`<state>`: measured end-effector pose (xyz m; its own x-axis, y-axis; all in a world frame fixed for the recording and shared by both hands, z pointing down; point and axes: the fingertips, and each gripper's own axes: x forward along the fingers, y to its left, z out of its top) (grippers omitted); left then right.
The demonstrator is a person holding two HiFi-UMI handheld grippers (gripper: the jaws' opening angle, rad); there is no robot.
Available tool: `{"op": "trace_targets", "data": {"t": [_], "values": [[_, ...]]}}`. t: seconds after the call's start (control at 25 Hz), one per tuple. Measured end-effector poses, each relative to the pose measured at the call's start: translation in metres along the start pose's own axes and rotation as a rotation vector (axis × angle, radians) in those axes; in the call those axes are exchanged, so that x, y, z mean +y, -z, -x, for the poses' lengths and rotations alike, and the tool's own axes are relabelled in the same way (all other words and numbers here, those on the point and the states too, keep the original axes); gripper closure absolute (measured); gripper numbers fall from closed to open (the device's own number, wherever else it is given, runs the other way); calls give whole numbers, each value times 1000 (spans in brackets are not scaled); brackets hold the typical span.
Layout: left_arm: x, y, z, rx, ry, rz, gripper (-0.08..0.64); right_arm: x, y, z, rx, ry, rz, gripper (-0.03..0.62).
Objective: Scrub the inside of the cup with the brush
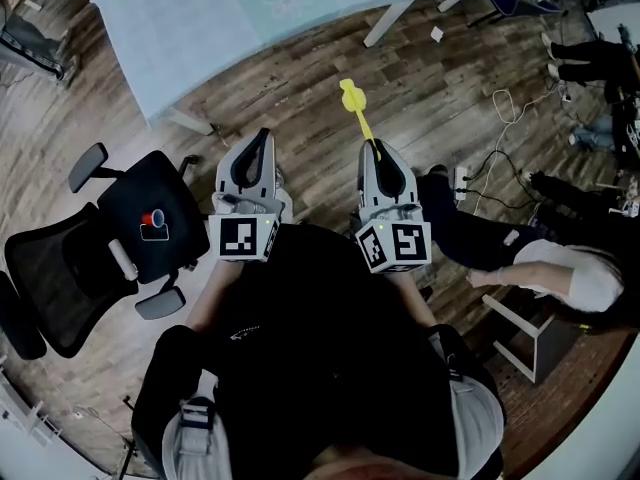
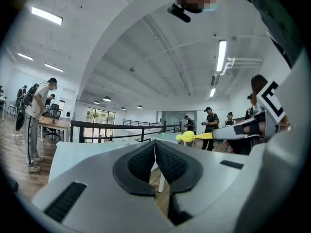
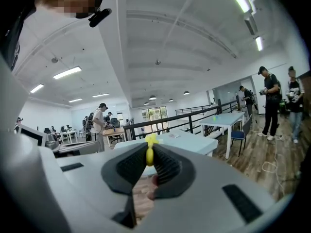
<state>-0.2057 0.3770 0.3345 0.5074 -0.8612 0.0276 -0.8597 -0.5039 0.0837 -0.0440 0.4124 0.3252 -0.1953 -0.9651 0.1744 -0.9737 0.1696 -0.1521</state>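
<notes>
- Head view: holds left gripper [image 1: 262,136] and right gripper [image 1: 376,148] side by side over the floor [image 1: 300,98], short of the worktop [image 1: 200,28]; carries yellow brush [image 1: 355,103] in the right, pointing ahead.
- Left gripper view: presses fingers [image 2: 143,161] together on nothing (brush off to the right).
- Right gripper view: clamps fingers [image 3: 167,166] on the brush handle, tip forward.

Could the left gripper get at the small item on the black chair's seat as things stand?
Probably yes: nothing stands between the left gripper and the small item, though its jaws are shut.
</notes>
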Motion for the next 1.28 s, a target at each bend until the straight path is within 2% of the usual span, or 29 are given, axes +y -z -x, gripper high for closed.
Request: {"op": "trace_targets", "data": {"t": [0.44, 0.76, 1.04, 1.28], "values": [[58, -9, -65, -15, 46, -32, 546, 13, -14, -83, -31, 14, 7, 552], [58, -3, -92, 13, 48, -19, 546, -14, -14, -103, -6, 44, -4, 552], [65, -3, -129, 9, 5, -28, 546, -39, -19, -146, -3, 2, -11, 552], [70, -14, -190, -13, -40, -37, 546, -74, -38, -202, 1, -55, -14, 552]]}}
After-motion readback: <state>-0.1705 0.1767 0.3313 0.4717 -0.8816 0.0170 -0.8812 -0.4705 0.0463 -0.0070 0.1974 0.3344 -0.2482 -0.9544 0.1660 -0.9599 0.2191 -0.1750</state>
